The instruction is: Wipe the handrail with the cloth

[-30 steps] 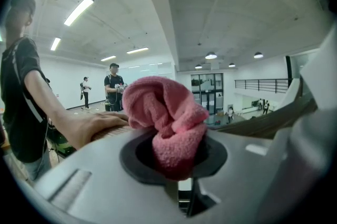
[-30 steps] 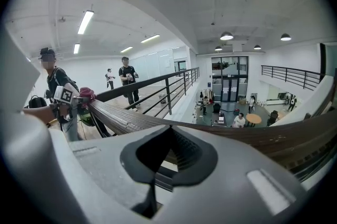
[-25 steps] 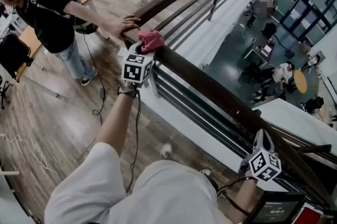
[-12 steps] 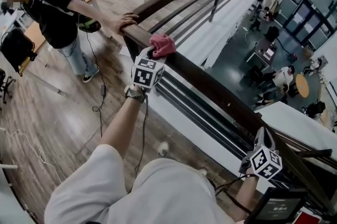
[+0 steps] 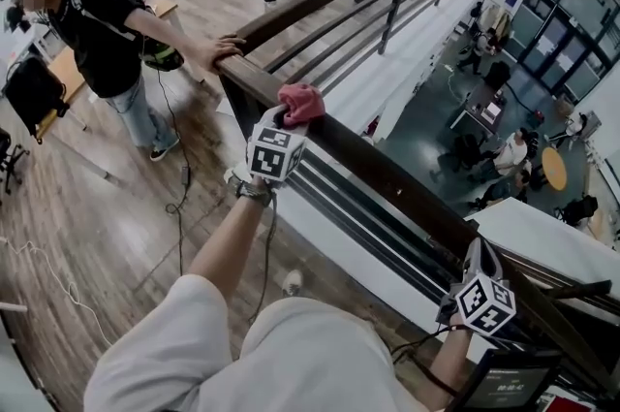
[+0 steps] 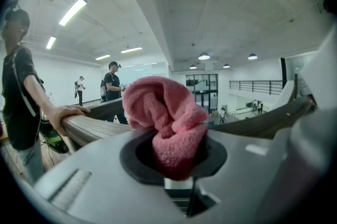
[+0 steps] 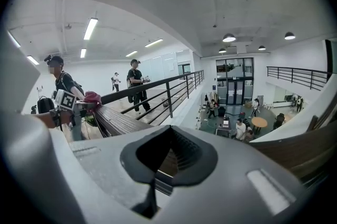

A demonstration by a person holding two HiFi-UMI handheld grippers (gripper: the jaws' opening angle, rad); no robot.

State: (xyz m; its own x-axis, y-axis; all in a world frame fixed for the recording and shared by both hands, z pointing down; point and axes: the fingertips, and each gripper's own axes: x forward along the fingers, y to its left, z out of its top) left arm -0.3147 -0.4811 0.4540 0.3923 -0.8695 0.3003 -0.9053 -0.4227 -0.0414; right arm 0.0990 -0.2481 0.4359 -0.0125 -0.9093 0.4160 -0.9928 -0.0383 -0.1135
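**Cloth on rail, L gripper clamped**

L gripper [image 5: 283, 119] clamped on pink cloth [image 5: 302, 100], which sits atop handrail [image 5: 387, 175]. R gripper [image 5: 482, 267]: jaws together, empty, by the rail, well apart. Bystander's hand [image 5: 221, 50] rests on rail nearby.

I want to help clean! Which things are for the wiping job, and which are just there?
For the job:
cloth, held in the left gripper
handrail

Just there:
another person's hand on the handrail
cable on the floor
round table downstairs
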